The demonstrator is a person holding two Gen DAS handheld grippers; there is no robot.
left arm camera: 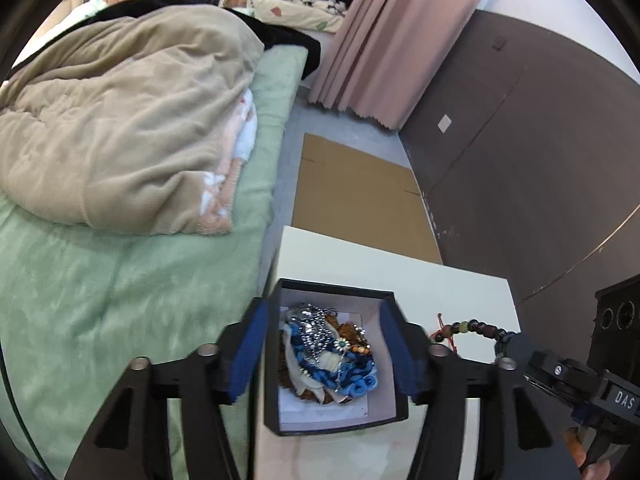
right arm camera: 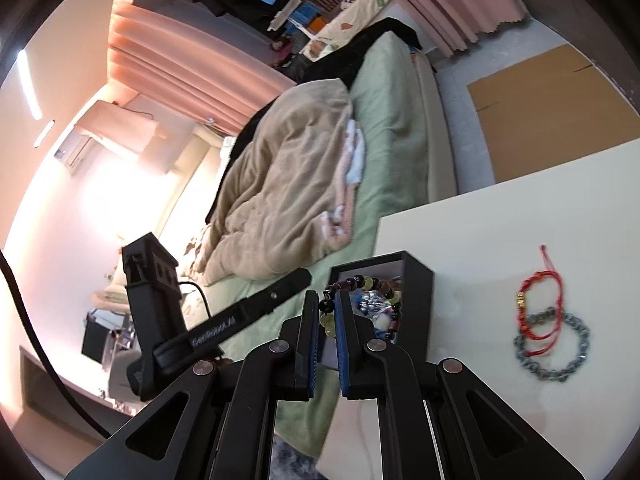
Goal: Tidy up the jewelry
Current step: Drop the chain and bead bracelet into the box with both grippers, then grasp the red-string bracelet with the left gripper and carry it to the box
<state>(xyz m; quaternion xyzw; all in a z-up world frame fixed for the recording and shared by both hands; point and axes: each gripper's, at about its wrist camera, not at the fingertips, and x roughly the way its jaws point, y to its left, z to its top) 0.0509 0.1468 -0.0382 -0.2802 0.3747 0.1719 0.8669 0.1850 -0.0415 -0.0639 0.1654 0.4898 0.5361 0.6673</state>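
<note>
The bracelet (right arm camera: 362, 304), a limp bead loop that droops wherever unsupported, hangs pinched in the right gripper (right arm camera: 326, 320) just above the box (right arm camera: 418, 300) (best held across two beads). The left gripper (left arm camera: 324, 352) stands open around the box on the table (left arm camera: 440, 292).

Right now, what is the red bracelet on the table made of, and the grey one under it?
The red bracelet looks like braided cord: thin, matte, with loose tails and small gold beads. The grey bracelet looks like metal chain links with a dull shine, though blur leaves that open.
</note>
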